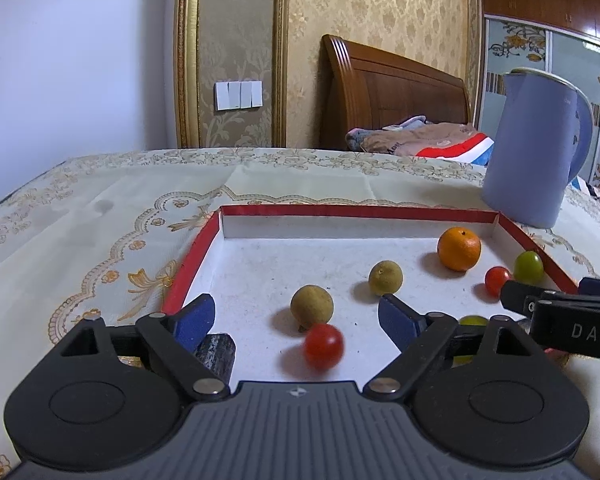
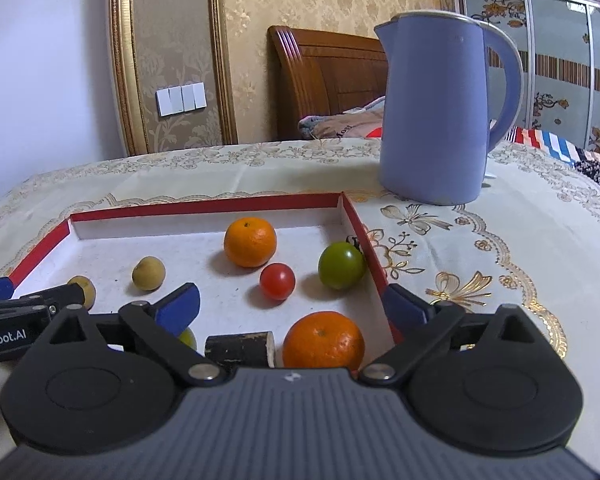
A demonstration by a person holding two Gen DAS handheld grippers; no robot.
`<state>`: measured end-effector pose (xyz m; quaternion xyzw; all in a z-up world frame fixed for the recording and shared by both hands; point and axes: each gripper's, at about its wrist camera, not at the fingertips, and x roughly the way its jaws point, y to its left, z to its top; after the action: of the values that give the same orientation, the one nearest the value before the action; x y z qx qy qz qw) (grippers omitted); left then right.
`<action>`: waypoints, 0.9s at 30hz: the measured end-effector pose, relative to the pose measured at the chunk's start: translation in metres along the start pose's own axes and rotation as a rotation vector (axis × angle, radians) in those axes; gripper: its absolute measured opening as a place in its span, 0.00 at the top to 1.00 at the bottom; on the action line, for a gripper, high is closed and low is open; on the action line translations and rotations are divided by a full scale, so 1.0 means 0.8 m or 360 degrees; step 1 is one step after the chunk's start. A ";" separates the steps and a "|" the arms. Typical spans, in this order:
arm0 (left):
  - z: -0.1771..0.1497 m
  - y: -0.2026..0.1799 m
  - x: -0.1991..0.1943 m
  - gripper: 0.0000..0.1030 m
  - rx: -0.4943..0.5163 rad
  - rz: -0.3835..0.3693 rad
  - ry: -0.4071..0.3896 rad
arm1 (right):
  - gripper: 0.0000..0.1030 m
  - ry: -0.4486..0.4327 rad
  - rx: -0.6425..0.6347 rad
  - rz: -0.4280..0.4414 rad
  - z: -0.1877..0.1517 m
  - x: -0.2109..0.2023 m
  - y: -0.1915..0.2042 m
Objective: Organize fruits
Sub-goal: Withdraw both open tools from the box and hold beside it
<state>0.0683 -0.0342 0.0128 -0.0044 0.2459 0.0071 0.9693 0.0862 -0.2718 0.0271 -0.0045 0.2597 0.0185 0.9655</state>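
Left claw point(image 1: 296, 320): jaws spread wide, gripping nothing; a blurred red cherry tomato point(image 1: 324, 346) lies between my pads on the floor of the red-rimmed tray point(image 1: 356, 212), a longan point(image 1: 312, 306) just behind it.

Right claw point(image 2: 292, 306): jaws wide, nothing held; an orange point(image 2: 323, 340) sits between them in the tray, beside a dark cut stick point(image 2: 240, 349).

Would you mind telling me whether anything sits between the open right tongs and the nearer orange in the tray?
Nothing visible does. The right tongs stand open and empty, with the nearer orange directly below the gap. A dark cylinder piece lies just to its left, close but not in the way. The tray wall runs along its right side.
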 end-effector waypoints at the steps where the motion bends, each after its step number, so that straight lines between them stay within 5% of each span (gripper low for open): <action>1: -0.001 -0.002 -0.002 0.13 0.0018 0.0010 -0.0007 | 0.04 -0.0003 0.0006 0.0004 -0.001 -0.002 -0.001; 27: -0.019 0.007 -0.047 0.13 -0.0015 -0.0024 -0.0061 | 0.00 -0.0112 0.0063 0.0057 -0.021 -0.056 -0.011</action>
<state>0.0280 -0.0294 0.0170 -0.0106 0.2273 0.0011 0.9738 0.0395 -0.2822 0.0353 0.0197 0.2258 0.0308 0.9735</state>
